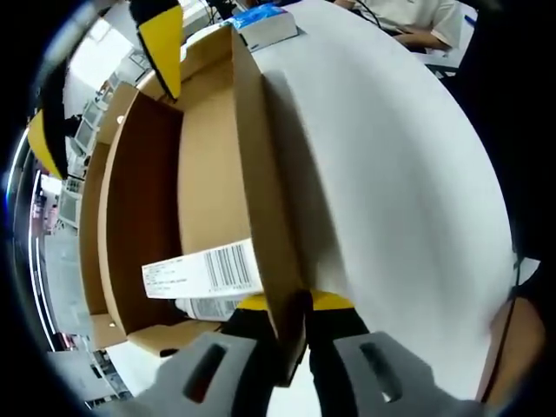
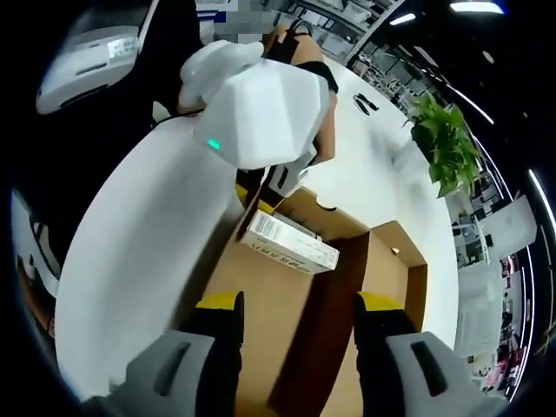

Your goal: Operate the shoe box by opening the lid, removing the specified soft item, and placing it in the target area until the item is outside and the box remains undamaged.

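The left gripper [image 1: 294, 323] clenches the raised lid [image 1: 261, 174] of the shoe box [image 2: 382, 261] – propping it open – while the right gripper [image 2: 297, 313] hovers above, jaws released; no soft item visible.

The left tongs [image 1: 295, 326] are showing two matte grey moulded arms, each carrying a dark slot-shaped recess, and are ending in black jaws capped with yellow pads. The right tongs [image 2: 295, 317] are wearing the same build: grey arms with slotted recesses, black jaws, yellow tips. Seen in the right gripper view, the left tongs [image 2: 261, 187] are carrying a white faceted housing with a small green light glowing on one face, black parts under it.
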`<state>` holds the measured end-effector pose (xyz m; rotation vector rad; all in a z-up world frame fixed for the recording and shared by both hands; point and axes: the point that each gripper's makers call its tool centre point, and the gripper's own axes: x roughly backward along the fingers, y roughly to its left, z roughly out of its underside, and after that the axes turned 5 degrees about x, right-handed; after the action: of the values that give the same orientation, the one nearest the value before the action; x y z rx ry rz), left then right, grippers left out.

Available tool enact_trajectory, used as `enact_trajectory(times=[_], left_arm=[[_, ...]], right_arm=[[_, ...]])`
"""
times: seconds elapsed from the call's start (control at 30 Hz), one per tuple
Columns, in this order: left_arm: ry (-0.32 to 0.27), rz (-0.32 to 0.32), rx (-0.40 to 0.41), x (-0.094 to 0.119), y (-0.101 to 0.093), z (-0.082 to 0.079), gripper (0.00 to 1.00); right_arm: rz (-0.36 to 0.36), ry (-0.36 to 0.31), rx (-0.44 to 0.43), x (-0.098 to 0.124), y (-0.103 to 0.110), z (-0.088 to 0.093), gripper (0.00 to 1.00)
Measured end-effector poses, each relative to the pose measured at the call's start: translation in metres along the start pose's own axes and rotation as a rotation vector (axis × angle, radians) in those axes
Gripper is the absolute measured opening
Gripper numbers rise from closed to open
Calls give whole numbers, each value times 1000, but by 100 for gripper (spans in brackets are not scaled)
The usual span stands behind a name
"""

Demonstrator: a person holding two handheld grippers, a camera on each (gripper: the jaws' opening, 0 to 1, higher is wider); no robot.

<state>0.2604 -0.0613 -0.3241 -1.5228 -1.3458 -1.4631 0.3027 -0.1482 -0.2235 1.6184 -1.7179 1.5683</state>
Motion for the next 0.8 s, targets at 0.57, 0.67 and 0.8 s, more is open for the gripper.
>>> enact_trajectory(times=[0.57,0.67,0.8], left_arm=[[-6,1,-8,0,-1,0,9],[-8,2,-9,0,-1,0,9],[-6,3,-13,0,-1,1,9]], right_arm=[[-28,13,97,-35,-19,0,51],[-44,13,117,-47,-23,-4,51],[-81,40,181,-64,-24,-1,51]])
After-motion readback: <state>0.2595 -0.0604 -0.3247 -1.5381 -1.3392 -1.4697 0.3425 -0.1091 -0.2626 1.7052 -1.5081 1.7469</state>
